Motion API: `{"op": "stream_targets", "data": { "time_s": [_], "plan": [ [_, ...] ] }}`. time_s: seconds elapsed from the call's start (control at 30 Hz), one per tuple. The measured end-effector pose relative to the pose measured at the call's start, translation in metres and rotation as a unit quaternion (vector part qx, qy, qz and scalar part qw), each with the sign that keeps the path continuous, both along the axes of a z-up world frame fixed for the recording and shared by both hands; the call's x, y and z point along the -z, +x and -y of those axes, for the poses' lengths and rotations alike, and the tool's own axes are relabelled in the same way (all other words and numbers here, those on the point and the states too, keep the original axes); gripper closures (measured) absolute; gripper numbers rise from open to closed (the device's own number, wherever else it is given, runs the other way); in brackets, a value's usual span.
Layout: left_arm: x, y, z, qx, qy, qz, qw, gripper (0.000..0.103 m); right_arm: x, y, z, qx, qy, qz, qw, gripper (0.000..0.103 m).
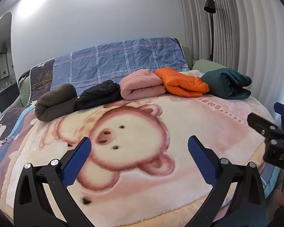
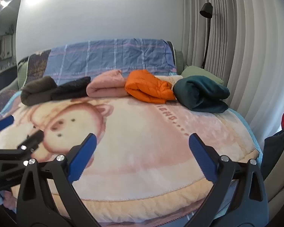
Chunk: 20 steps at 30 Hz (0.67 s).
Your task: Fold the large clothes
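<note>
Folded garments [image 1: 142, 85] line the bed's far side, well beyond both empty, spread claws [image 1: 139, 147] [image 2: 142, 145].

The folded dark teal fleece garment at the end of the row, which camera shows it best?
The right wrist view: the folded dark teal fleece garment sits large and whole there, its rolled layers clear. The left wrist view shows it too, unblocked, but smaller and nearer the distorted right side.

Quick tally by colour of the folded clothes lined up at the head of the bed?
Olive-brown: 1
Black: 1
Pink: 1
Orange: 1
Teal: 1
Total: 5
</note>
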State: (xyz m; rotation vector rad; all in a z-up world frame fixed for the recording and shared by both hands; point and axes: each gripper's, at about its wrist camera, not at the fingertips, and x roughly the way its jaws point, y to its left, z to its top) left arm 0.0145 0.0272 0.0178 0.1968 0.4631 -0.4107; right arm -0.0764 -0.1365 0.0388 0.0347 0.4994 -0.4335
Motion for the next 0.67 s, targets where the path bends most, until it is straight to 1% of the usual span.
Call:
{"op": "stream_targets", "data": {
  "time_s": [0.07,0.13,0.2,0.3,0.5,0.67],
  "plan": [
    [0.001,0.002,-0.001,-0.005,0.003,-0.005,1.0,0.001,0.006,0.007,0.0,-0.005,0.0,-0.024,1.0,0.002],
    [0.002,0.002,-0.001,-0.011,0.005,-0.007,0.9999,0.001,0.015,0.014,0.0,-0.017,0.014,-0.049,0.999,0.002],
    [0.004,0.003,-0.002,-0.013,0.007,-0.01,0.9998,0.001,0.021,0.017,0.002,-0.023,0.031,-0.06,0.997,0.002],
    [0.007,0.003,-0.002,-0.014,0.011,-0.015,0.9997,0.001,0.023,0.017,0.003,-0.015,0.031,-0.059,0.998,0.002],
    [0.009,0.007,-0.002,-0.015,0.01,-0.021,0.9996,0.001,0.017,0.012,0.005,-0.003,0.029,-0.04,0.999,0.002],
    [0.01,0.005,0.001,-0.013,0.015,-0.022,0.9996,0.001,0.015,0.01,0.007,-0.001,0.03,-0.034,0.999,0.002]
  ]
}}
